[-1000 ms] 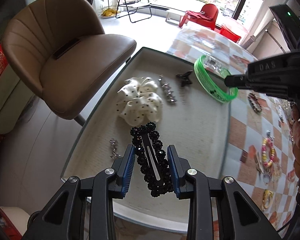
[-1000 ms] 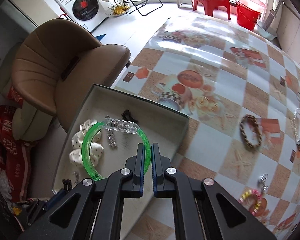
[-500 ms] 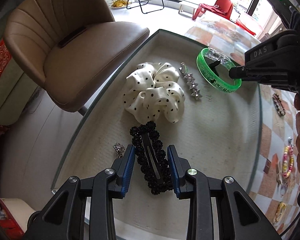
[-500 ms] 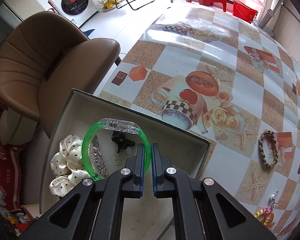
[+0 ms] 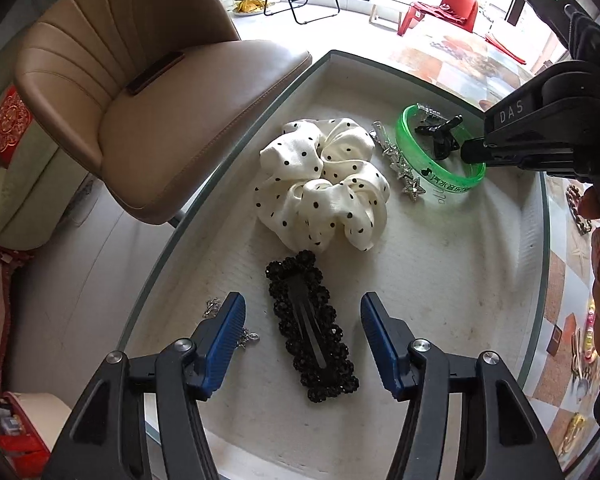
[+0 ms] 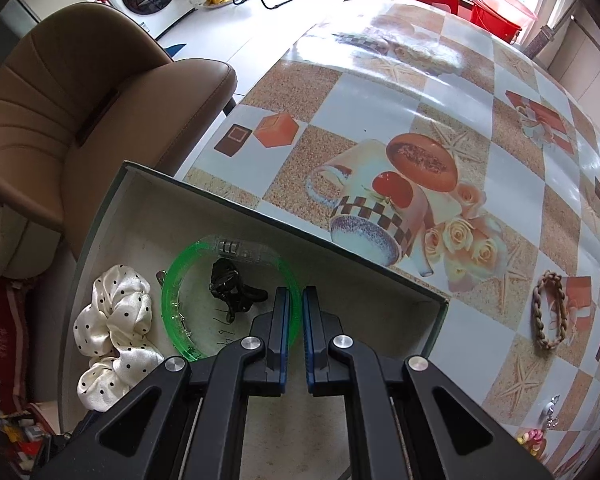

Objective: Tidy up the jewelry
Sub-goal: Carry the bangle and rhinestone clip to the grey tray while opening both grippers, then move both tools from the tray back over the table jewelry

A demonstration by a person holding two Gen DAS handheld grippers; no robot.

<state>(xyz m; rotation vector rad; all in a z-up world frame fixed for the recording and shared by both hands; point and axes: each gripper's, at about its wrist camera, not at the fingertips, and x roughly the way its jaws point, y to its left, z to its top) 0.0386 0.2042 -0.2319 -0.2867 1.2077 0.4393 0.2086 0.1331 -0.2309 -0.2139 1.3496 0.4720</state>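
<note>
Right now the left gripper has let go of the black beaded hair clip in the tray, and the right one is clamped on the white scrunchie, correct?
Not quite. The right gripper is clamped on the green bangle, not the white scrunchie; the right wrist view shows it. The rest holds.

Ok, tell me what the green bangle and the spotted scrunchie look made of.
Green bangle: translucent glossy plastic, probably; light passes through it, and one section is clear. Scrunchie: satin-like cream fabric with black dots; soft gathered folds with a sheen.
</note>
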